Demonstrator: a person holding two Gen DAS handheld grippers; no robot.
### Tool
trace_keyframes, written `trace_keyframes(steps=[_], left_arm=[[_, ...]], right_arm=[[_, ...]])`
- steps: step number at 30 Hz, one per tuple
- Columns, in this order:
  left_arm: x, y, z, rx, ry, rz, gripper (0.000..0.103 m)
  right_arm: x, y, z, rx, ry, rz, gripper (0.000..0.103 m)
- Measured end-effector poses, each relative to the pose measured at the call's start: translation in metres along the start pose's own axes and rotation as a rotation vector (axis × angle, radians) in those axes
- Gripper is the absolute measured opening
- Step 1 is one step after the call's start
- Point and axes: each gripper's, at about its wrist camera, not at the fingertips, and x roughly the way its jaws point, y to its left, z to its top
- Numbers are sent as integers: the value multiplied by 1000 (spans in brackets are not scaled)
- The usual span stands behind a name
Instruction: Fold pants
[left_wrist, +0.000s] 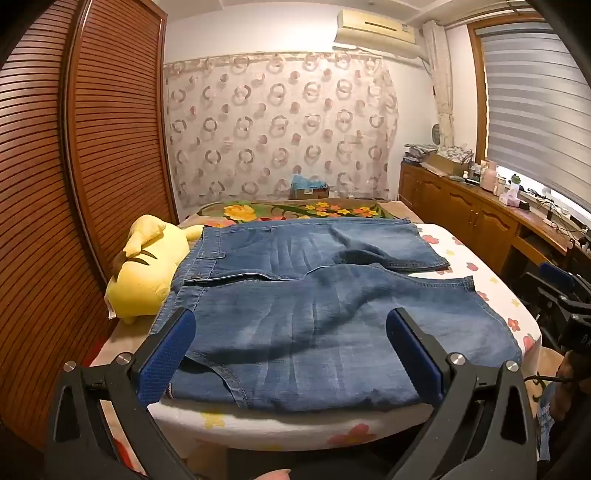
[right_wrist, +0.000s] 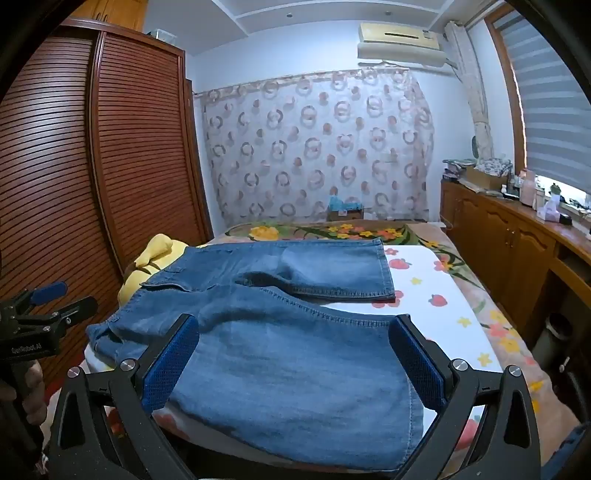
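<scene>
Denim pants (left_wrist: 295, 314) spread flat on the bed (left_wrist: 258, 424), waistband toward its left edge.
Left gripper (left_wrist: 291, 325) and right gripper (right_wrist: 295, 332) hovered at the near edge, fingers released, grasping nothing.

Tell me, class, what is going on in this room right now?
A person holds a two-finger tool in each hand over denim shorts spread flat on a floral-sheeted bed. The left tool and right tool are both open, gripping nothing. A yellow plush toy lies by the waistband. No fold has been made yet.
</scene>
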Motion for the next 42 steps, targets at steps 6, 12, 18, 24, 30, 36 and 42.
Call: trace_keyframes(steps=[6, 12, 18, 24, 30, 36, 42], left_arm=[[0, 0, 0, 6, -1, -1, 103], [-1, 2, 0, 5, -5, 0, 103], [0, 0, 0, 12, -5, 2, 103], [0, 0, 0, 15, -6, 3, 103], [-1, 0, 0, 16, -6, 4, 103], [-1, 0, 0, 18, -7, 3, 103], [0, 0, 0, 17, -8, 4, 103]], right_arm=[[-1, -1, -1, 4, -4, -5, 102], [-3, 6, 4, -2, -9, -10, 102], [-5, 0, 1, 4, -12, -2, 102], [-5, 0, 1, 3, -10, -1, 102], [-7, 1, 2, -1, -13, 1, 102], [-5, 0, 2, 1, -12, 0, 102], [-6, 0, 1, 0, -13, 0, 102]])
